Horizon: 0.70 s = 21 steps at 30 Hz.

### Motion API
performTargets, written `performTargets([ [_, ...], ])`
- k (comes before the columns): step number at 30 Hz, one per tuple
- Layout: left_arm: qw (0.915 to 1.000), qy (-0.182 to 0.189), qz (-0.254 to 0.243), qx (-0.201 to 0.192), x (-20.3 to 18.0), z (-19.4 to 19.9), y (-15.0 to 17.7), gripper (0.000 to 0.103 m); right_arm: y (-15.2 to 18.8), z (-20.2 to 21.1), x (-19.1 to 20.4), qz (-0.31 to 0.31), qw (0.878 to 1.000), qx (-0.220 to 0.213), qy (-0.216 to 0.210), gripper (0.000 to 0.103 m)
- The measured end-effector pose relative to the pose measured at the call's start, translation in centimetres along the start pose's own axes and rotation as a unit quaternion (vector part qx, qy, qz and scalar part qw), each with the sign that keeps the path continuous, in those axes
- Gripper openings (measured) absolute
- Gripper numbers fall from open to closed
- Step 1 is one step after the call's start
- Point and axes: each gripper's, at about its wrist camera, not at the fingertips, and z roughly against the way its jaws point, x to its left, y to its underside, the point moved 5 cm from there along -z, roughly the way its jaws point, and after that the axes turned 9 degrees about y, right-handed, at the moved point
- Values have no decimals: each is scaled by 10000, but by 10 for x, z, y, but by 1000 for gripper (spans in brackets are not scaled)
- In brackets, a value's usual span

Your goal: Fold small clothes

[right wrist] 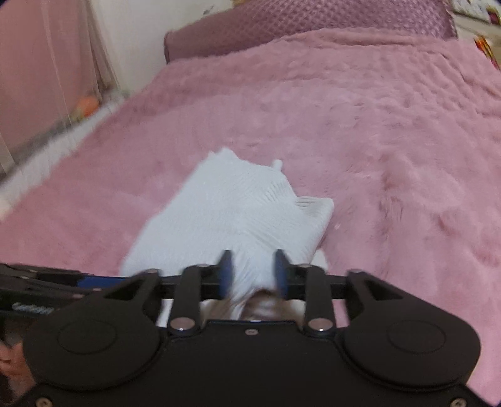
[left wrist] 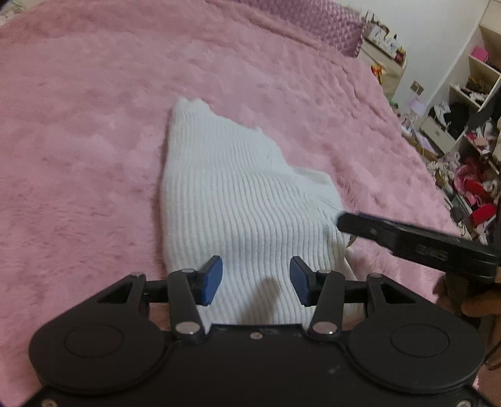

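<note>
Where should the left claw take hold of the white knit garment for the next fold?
Probably the near hem of the white knit garment, approached from the near side. That edge lies between the open left claw pads, while the far end tapers away across the pink blanket.

We note a white garment (left wrist: 238, 200) with a fine ribbed knit pattern of parallel lines. It lies on a pink plush blanket (left wrist: 94, 131) of even colour. We record a mauve pillow (right wrist: 313, 22) with a quilted diamond pattern. The left gripper (left wrist: 256, 280) and the right gripper (right wrist: 254, 274) are black, with blue pads (left wrist: 211, 280).
</note>
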Motion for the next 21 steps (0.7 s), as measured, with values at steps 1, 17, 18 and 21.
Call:
performTargets([
  [1,10000,-45,19,-37,1,6,2,50,6,6,-1,-140,9997,117,-146,48],
  [17,9993,-222,211,198,11,4,28,50,21,22,22,217,9986,242,-414,8],
  [18,9993,-249,189,213,11,2,30,50,21,18,23,317,9984,317,-334,8],
  [21,9990,-358,57,276,11,-4,33,51,43,-8,16,339,9954,889,-75,8],
])
